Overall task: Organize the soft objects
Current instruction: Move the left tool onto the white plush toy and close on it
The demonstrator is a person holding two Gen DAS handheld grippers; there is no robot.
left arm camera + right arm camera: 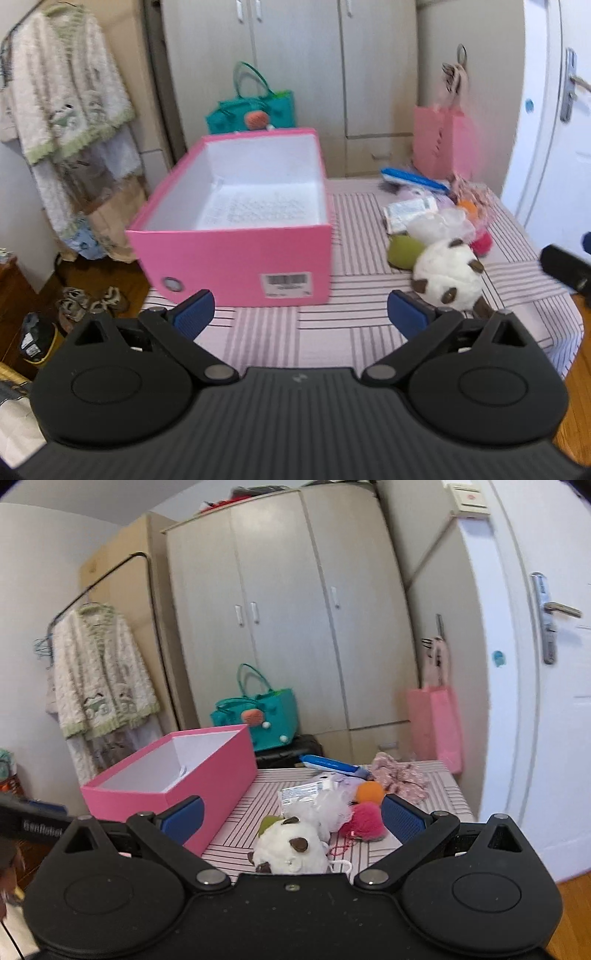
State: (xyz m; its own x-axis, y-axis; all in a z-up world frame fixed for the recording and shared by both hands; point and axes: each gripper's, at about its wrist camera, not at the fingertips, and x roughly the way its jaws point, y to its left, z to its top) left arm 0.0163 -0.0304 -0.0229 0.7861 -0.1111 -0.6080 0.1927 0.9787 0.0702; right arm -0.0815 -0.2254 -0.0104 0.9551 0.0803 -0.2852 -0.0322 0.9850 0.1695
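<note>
A: Entry. Both sets of jaws stand spread wide and hold nothing. The left gripper [301, 314] faces the near end of the pink box [236, 254], which is open-topped and looks empty. The right gripper [291, 819] hangs over the near edge of the toy pile.

B: Position of the target?

A: The white plush with brown patches [290, 849] lies on the striped surface [236, 823], right of the box and apart from it. In the right wrist view it sits low between the two blue pads, nearer the gripper body than the tips, roughly centred. In the left wrist view the same plush [445, 275] lies just beyond the right pad, outside the jaws.

B: Risks?

A: Three, by my judgement. First, crowding: a white mesh puff [332, 808] and a green soft piece [269, 823] touch the plush, and a pink pompom [364, 821] lies just beside the right pad, so closing here may catch a neighbour or its cord. Second, the plush is round and compressible; a shallow pinch may slip off. Third, the box looks light, and a bump from the left gripper may shift it.

B: Noted.
</note>
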